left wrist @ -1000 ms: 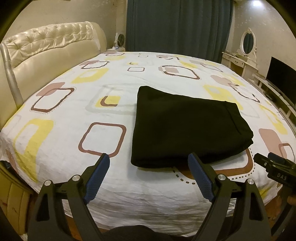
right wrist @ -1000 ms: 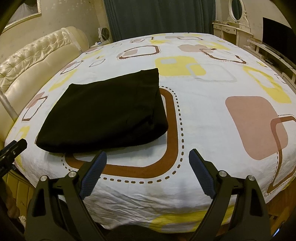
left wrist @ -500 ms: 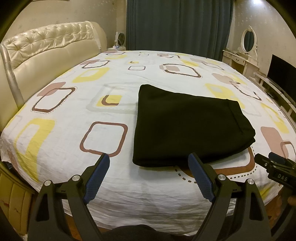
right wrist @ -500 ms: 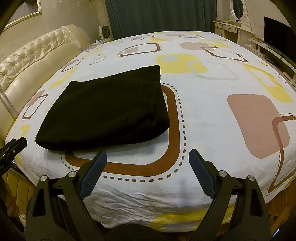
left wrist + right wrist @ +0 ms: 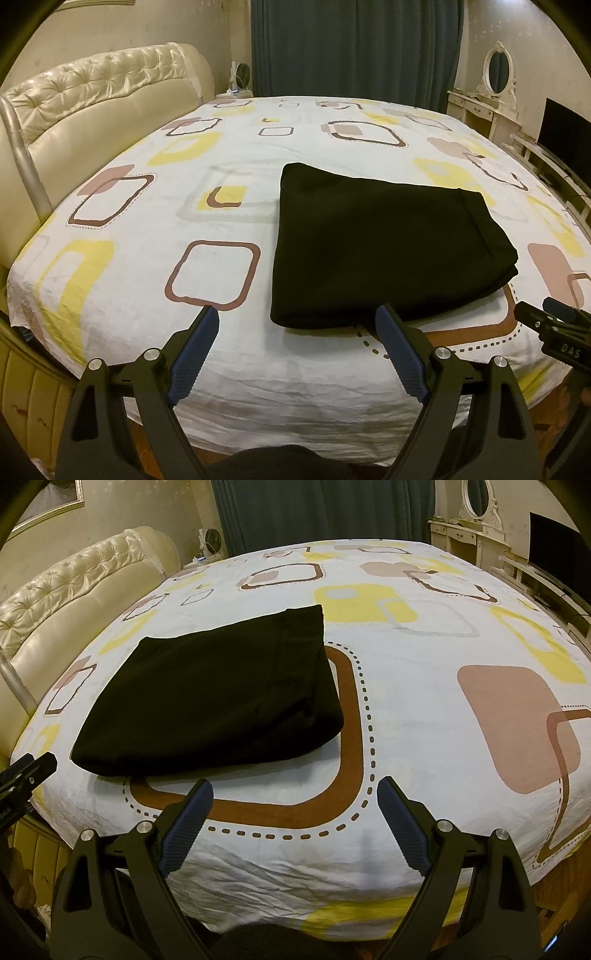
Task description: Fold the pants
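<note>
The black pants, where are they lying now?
The pants lie folded on the bed near its front edge, right of centre in the left wrist view and left of centre in the right wrist view, touching neither claw.

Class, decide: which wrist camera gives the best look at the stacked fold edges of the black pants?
The left wrist view: the black pants show separate layers at their right corner. In the right wrist view the pants appear as one dark bundle with edges merged.

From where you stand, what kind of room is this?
Most likely a bedroom: a large bed with a tufted headboard, a dressing table with an oval mirror, and dark curtains.
</note>
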A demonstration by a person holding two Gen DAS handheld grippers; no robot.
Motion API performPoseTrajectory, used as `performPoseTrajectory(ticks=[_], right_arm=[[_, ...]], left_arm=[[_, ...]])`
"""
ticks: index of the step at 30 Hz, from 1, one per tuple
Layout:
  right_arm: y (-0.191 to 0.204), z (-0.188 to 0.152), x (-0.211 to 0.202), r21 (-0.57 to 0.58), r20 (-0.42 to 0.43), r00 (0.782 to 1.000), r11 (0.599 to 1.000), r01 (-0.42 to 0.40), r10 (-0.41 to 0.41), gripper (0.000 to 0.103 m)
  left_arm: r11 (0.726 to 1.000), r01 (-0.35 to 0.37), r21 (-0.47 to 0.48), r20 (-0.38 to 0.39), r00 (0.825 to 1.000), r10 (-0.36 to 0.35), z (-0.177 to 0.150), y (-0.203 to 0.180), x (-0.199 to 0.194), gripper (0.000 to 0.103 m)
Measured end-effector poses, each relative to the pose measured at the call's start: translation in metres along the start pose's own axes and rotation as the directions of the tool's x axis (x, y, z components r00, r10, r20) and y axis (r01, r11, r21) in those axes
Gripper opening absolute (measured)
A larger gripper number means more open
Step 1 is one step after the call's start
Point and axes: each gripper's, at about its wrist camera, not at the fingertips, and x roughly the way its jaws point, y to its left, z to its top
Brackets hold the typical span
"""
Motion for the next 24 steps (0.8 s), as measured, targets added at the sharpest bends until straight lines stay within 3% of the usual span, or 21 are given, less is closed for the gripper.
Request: performPoseTrajectory(ticks=[24], right_arm=[[0.0, -0.003, 0.0053, -0.01, -0.019, 1.0, 1.0, -0.008, 0.007, 0.09]], left_arm=[[1.0, -0.006, 0.014, 0.007, 1.0, 0.006, 0.001, -0.0042, -0.0012, 0.086]])
